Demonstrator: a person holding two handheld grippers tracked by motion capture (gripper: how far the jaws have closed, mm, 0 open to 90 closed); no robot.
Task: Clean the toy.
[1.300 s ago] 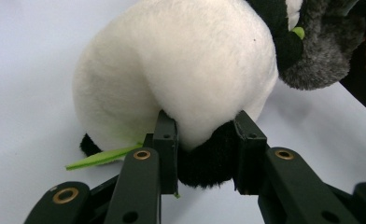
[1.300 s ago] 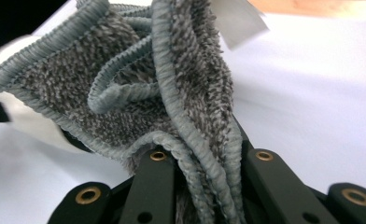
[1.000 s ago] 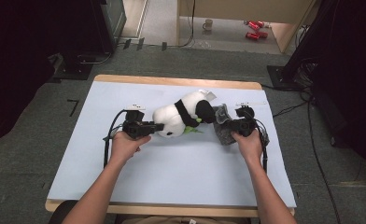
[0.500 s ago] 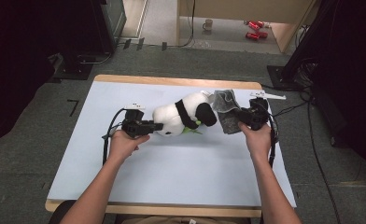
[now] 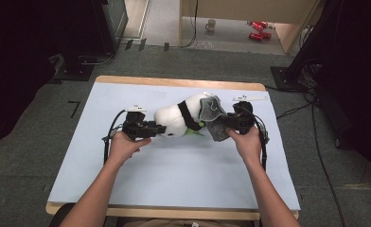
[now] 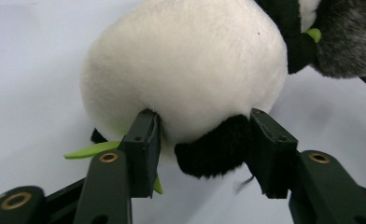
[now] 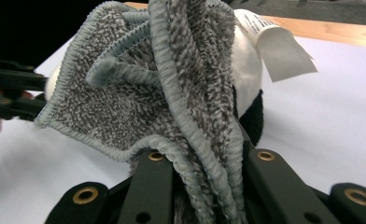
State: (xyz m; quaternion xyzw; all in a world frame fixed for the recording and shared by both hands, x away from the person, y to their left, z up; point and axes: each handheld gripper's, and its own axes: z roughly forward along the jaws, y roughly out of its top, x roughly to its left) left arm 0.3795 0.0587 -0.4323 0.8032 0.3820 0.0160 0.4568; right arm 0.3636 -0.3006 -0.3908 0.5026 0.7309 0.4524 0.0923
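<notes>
1. At the middle of the pale blue table top (image 5: 174, 189), a plush panda (image 5: 181, 118) lies on its side, its white body pointing toward the person's left and its black band near the middle.
2. The left gripper (image 5: 160, 128) is held level at the panda's white end. In the left gripper view its jaws have just been opening; they stand part open, one on either side of a black plush patch (image 6: 214, 149) at the base of the toy.
3. The left-hand finger (image 6: 144, 149) in that view touches the white fur. The other finger (image 6: 270, 154) lies against or just beside the black patch; whether it still presses cannot be told.
4. A green felt leaf (image 6: 92, 149) sticks out from beneath the panda, beside the left-hand finger. It shows as a small green patch (image 5: 193, 132) under the toy in the high view.
5. The right gripper (image 5: 228, 124) is closed on a bunched grey cloth (image 5: 214, 116), which is draped against the panda's far end.
6. In the right gripper view the cloth (image 7: 162, 93) rises in folds from between the closed jaws, its looped weave and stitched hem plain.
7. A white sewn-in label (image 7: 279, 46) projects from the panda behind the cloth.
8. The wooden table edge (image 5: 174, 81) runs along the far side, with grey carpet (image 5: 41, 142) around it.
9. Each forearm enters from the near edge, hands well apart.
</notes>
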